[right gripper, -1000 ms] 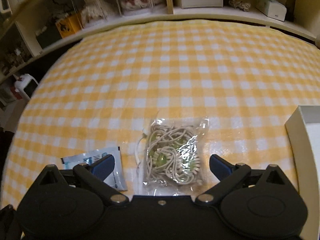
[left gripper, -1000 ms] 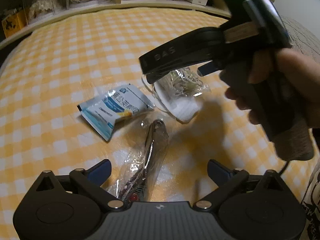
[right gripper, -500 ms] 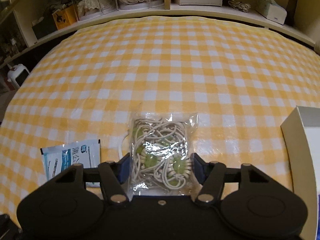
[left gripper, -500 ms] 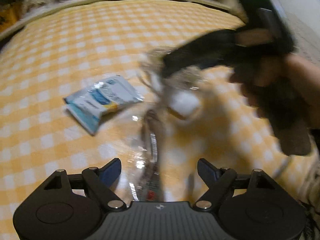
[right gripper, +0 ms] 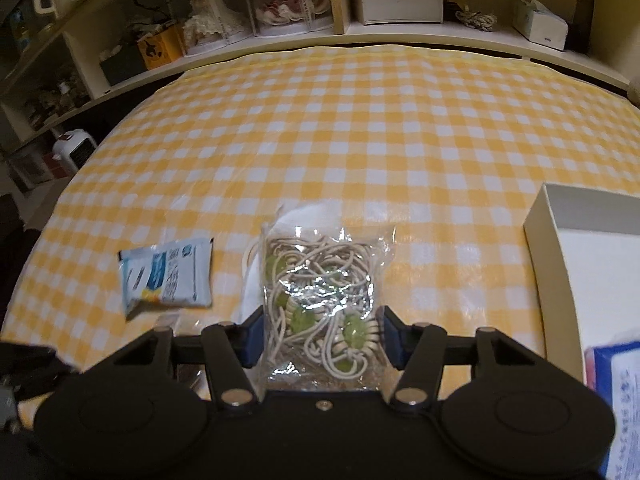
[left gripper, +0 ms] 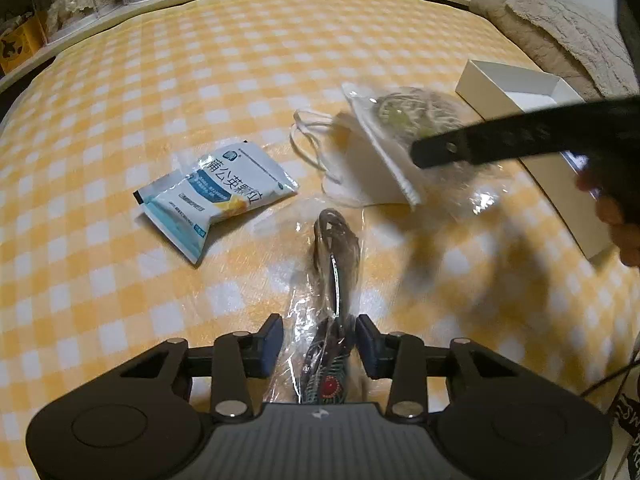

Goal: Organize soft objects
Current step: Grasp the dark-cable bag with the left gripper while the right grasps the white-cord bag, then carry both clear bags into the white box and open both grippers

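My right gripper (right gripper: 322,340) is shut on a clear bag of beige cords with green beads (right gripper: 320,292) and holds it above the checked cloth; the bag also shows in the left wrist view (left gripper: 416,120), lifted over a white face mask (left gripper: 372,164). My left gripper (left gripper: 320,344) is shut on a clear bag of dark cord (left gripper: 332,280) that lies on the cloth. A blue and white sachet (left gripper: 216,192) lies to the left; it also shows in the right wrist view (right gripper: 166,276).
An open white box (right gripper: 560,264) stands at the right; it also shows in the left wrist view (left gripper: 516,88). A yellow checked cloth (right gripper: 340,120) covers the table. Shelves with figurines (right gripper: 280,4) line the far edge. A beige blanket (left gripper: 560,28) lies at the far right.
My right gripper closed on the bag of beige cords and lifted it toward the right. My left gripper closed on the dark cord bag.
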